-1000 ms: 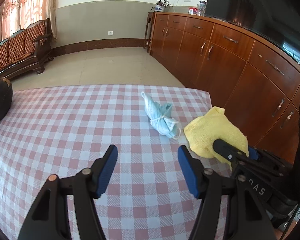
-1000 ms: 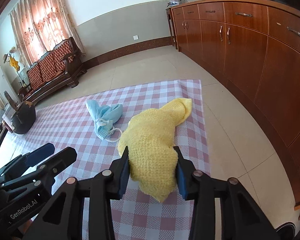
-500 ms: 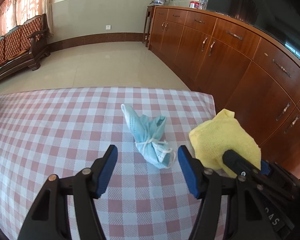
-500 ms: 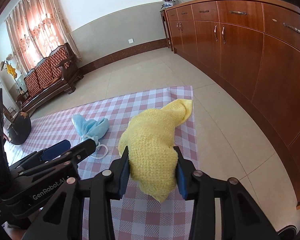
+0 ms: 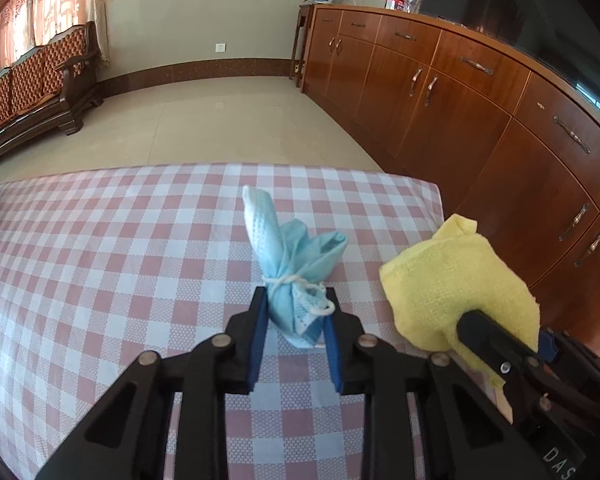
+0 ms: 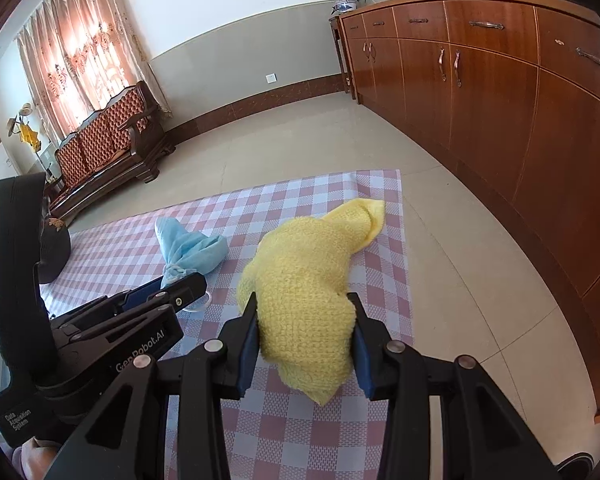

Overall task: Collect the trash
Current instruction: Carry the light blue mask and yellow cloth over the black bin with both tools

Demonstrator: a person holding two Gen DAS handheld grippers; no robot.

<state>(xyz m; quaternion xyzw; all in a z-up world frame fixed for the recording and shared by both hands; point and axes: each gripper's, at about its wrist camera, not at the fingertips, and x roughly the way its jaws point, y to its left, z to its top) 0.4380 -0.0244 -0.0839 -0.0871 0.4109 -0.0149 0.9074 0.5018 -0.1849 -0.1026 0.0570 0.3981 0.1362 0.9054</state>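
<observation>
On the table covered with a pink-and-white checked cloth (image 5: 100, 248), a crumpled pale-blue face mask tied with its white ear loop (image 5: 296, 276) is pinched at its lower end between the blue pads of the left gripper (image 5: 294, 324). Just beside it, a fluffy yellow knitted cloth (image 6: 312, 280) is clamped between the narrowly set jaws of the right gripper (image 6: 306, 332).

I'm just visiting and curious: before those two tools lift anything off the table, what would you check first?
1. Left gripper shut on the mask: ok.
2. Right gripper shut on the yellow cloth: ok.
3. Mask gripped low, below its string tie: ok.
4. Grippers apart from each other: ok.
5. Tablecloth not pinched with the mask: cannot tell.
6. Trash bin in view: not ok.
</observation>
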